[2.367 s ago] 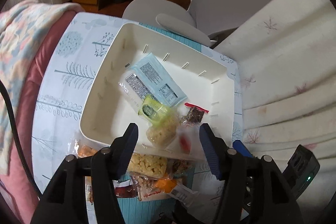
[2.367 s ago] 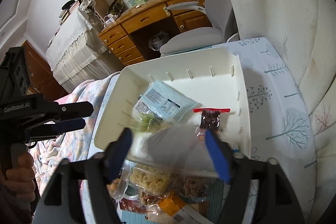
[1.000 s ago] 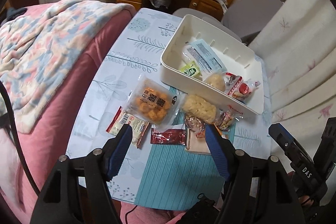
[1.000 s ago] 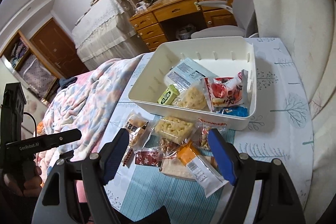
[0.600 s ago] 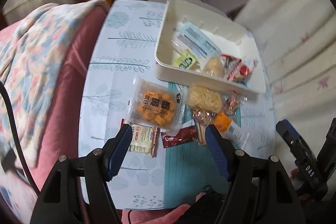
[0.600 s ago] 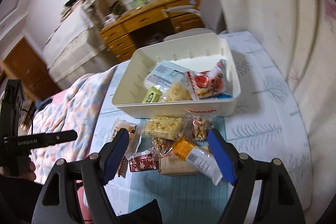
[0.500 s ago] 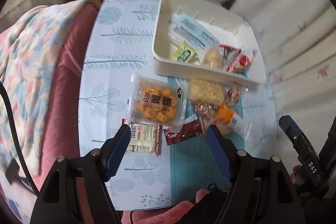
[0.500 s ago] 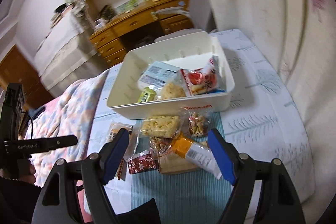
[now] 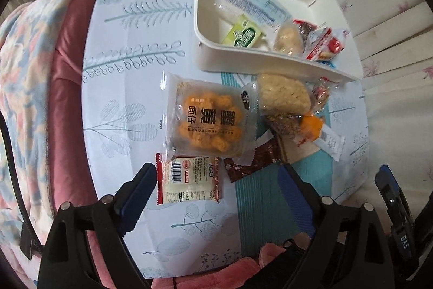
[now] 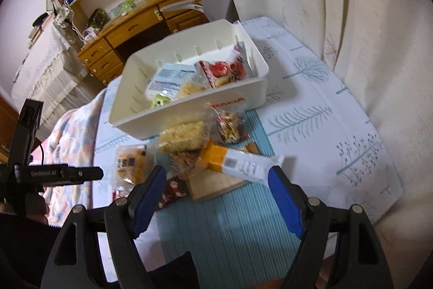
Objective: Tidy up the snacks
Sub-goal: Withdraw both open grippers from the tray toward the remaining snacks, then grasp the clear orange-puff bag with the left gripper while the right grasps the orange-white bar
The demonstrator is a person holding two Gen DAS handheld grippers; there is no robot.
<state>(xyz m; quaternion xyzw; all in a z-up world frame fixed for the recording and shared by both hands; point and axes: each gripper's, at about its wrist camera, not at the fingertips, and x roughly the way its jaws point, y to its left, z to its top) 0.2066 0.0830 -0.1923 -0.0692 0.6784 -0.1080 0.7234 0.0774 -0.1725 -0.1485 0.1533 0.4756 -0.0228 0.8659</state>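
A white bin [image 9: 270,61] [image 10: 189,110] on the table holds a blue packet [image 9: 251,2], a green packet [image 9: 242,33] and a red packet [image 9: 322,45]. Loose snacks lie in front of it: an orange snack pack [image 9: 208,121] [image 10: 131,161], a noodle block [image 9: 282,95] [image 10: 184,137], an orange-white bar [image 9: 322,132] [image 10: 238,163] and a brown wrapper [image 9: 251,159]. My left gripper [image 9: 216,178] points down over a red-white packet [image 9: 189,178]; its jaws are opening and touch nothing. My right gripper [image 10: 216,175] hovers open near the bar, holding nothing.
A teal striped mat [image 9: 259,207] lies under the snacks on a leaf-print tablecloth [image 9: 130,88]. A pink couch with a floral blanket [image 9: 24,67] borders the table's left side. A pale curtain [image 10: 365,31] hangs on the right. A wooden desk [image 10: 130,29] stands behind.
My left gripper has dropped closer to the table, now over the red-white packet, with its jaws wider. My right gripper has rolled and come lower toward the loose snacks.
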